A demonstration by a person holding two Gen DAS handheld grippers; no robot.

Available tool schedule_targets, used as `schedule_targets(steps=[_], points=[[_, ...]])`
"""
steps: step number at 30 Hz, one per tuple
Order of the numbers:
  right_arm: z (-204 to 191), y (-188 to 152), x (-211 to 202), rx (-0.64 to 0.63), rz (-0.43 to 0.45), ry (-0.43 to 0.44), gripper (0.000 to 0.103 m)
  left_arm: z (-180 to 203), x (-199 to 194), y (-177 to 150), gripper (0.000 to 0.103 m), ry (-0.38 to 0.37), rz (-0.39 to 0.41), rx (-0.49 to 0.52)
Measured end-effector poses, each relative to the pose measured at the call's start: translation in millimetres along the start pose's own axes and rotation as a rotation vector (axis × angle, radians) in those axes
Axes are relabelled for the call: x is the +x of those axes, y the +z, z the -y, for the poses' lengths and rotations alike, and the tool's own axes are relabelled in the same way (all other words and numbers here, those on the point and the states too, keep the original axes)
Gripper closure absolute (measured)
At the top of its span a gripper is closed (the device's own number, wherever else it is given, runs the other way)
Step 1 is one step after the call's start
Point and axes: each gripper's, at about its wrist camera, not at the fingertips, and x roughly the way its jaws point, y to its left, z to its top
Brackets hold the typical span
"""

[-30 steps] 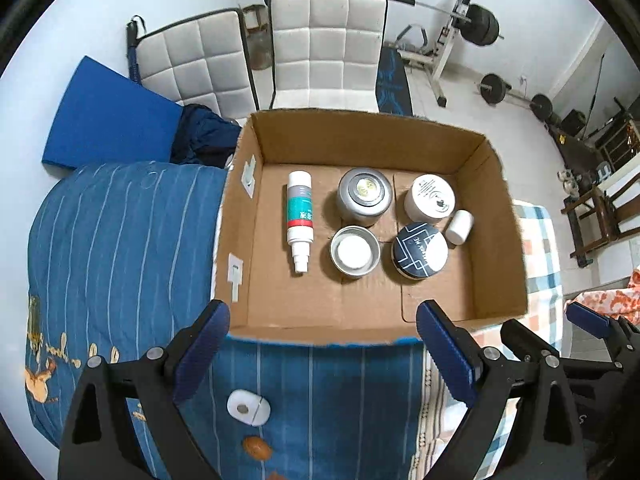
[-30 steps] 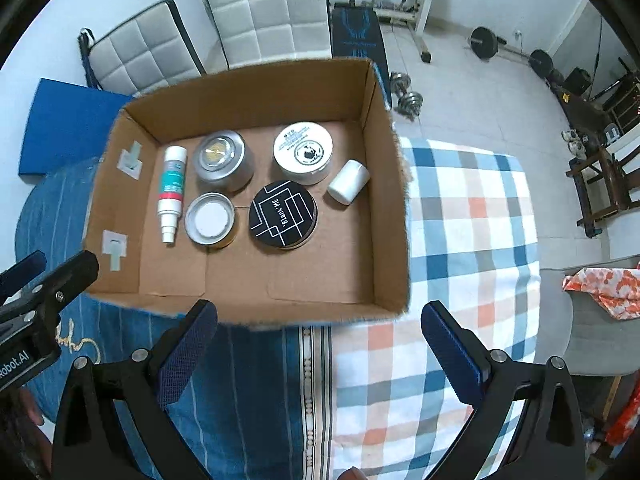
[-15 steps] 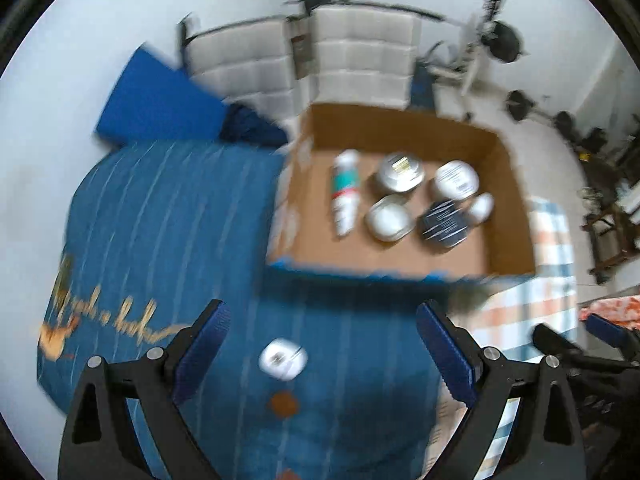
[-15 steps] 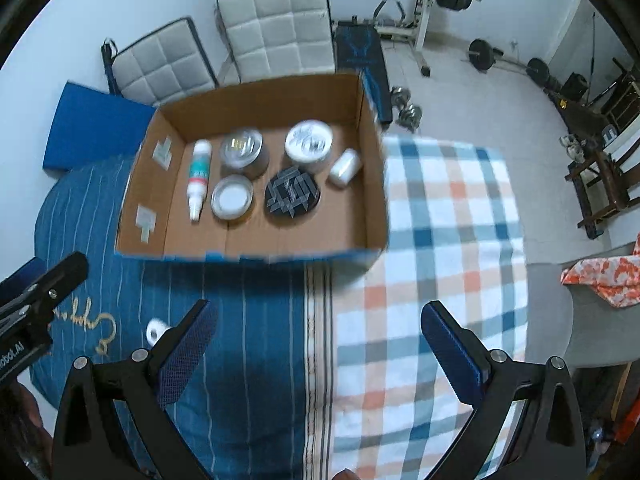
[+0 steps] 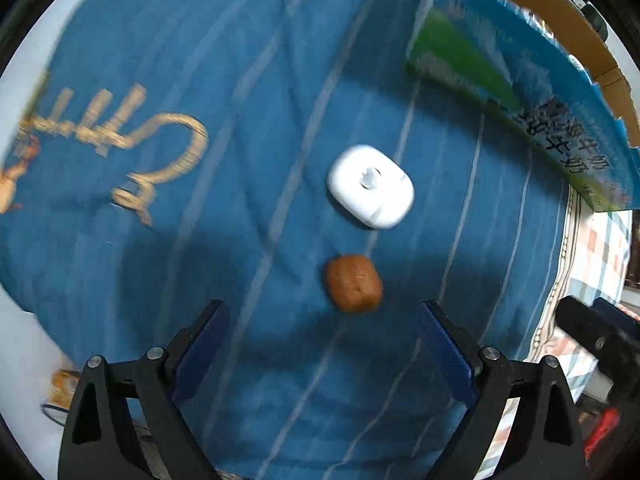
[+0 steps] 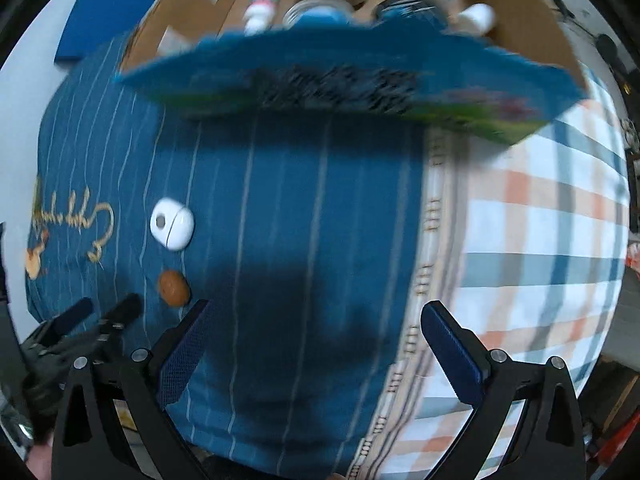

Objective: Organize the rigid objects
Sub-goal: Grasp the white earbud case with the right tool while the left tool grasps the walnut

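A small brown rounded block (image 5: 353, 282) lies on the blue striped cloth just ahead of my open, empty left gripper (image 5: 326, 354). A white rounded case (image 5: 371, 185) lies beyond it. Both also show in the right wrist view, the brown block (image 6: 173, 288) and the white case (image 6: 172, 223) at the left. My right gripper (image 6: 314, 350) is open and empty above the blue cloth. The cardboard box (image 6: 532, 12) holds a spray bottle (image 6: 262, 0), tins and jars at the far side.
The box's printed blue and green outer wall (image 5: 520, 92) stands at the upper right of the left view. A checked cloth (image 6: 540, 240) covers the right half of the surface. The left gripper's body (image 6: 72, 332) shows at the lower left of the right view.
Both grippers have pulled back from the box and dropped low toward the cloth. The left one now points at the brown block and white case. Both stay open.
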Motion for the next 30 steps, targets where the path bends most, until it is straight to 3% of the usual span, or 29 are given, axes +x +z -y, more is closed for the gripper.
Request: schedule_targets(steps=[1, 2, 3, 4, 5, 6, 9, 14, 22, 24, 26, 27, 30], points=[[-7, 0, 7, -0.014, -0.01, -0.006, 0.0, 4, 10, 1, 0.01, -0.002, -0.006, 0.004], [-11, -1, 11, -0.022, -0.016, -0.008, 0.0, 8, 18, 3, 0.018, 0.001, -0.014, 0.015], [-17, -1, 14, -0.03, -0.022, -0.006, 0.0, 11, 25, 4, 0.036, 0.005, -0.023, 0.024], [-22, -1, 18, -0.037, -0.027, -0.006, 0.0, 14, 34, 5, 0.048, 0.019, -0.041, 0.037], [-25, 0, 19, -0.042, -0.03, -0.008, 0.0, 14, 44, 5, 0.068, 0.02, -0.07, 0.042], [-30, 2, 22, -0.052, -0.034, -0.008, 0.0, 11, 45, 5, 0.073, 0.017, -0.066, 0.035], [-47, 8, 26, -0.09, -0.035, -0.008, 0.0, -7, 38, 4, 0.074, 0.035, -0.018, -0.002], [-97, 23, 39, -0.231, -0.017, -0.014, 0.0, -62, 33, 9, 0.074, 0.058, 0.011, -0.148], [-173, 48, 97, -0.456, -0.109, -0.088, 0.013, -80, 38, 10, 0.074, 0.077, 0.012, -0.197], [-182, 48, 109, -0.482, -0.131, -0.102, 0.031, -79, 40, 8, 0.074, 0.085, 0.013, -0.192], [-188, 47, 120, -0.493, -0.16, -0.107, 0.037, -74, 40, 8, 0.074, 0.091, 0.017, -0.181], [-189, 46, 122, -0.489, -0.15, -0.116, 0.048, -75, 40, 11, 0.074, 0.09, 0.016, -0.179], [-185, 45, 119, -0.456, -0.126, -0.146, 0.05, -61, 40, 23, 0.074, 0.083, 0.02, -0.158]])
